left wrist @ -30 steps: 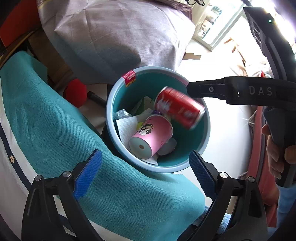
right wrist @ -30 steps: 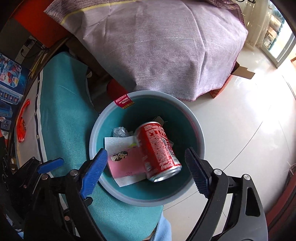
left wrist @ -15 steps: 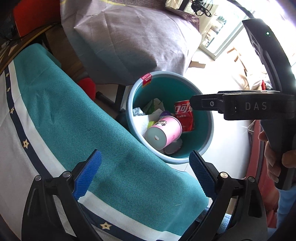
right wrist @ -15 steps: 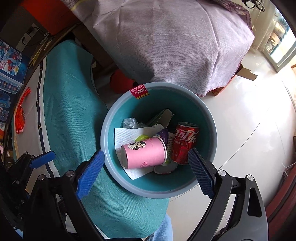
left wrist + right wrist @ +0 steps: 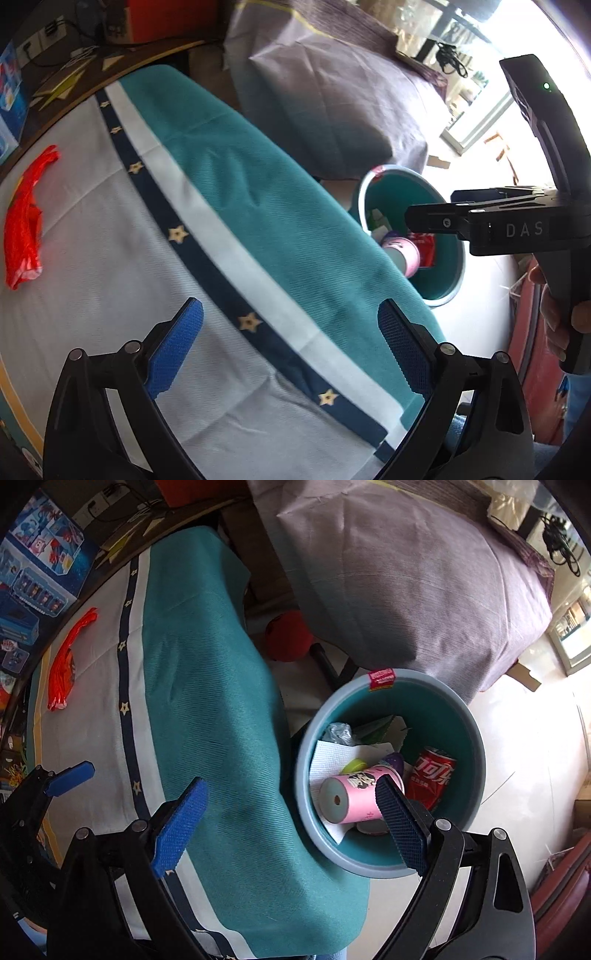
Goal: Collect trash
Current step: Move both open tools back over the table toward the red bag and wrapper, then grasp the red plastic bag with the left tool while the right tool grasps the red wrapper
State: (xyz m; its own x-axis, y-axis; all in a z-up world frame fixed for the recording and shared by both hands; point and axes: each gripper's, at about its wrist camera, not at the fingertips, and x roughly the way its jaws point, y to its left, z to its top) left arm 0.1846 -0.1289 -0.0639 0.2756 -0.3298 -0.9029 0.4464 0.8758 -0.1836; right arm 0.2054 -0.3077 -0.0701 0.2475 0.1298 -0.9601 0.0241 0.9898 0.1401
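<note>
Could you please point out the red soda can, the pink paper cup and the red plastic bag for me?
Red soda can [image 5: 432,777]: right wrist view, on its printed side.
Pink paper cup [image 5: 356,797]: right wrist view, on its pink wall.
Red plastic bag [image 5: 22,225]: left wrist view, on its crumpled middle.

Teal bin [image 5: 469,716] with red can [image 5: 432,779], pink cup [image 5: 360,799]. Teal, white, navy star-striped cloth [image 5: 207,686]. Red-orange bag [image 5: 22,218].

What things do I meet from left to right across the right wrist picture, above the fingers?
Red plastic bag → teal cloth → pink paper cup → red soda can → far rim of the trash bin → white floor.
</note>
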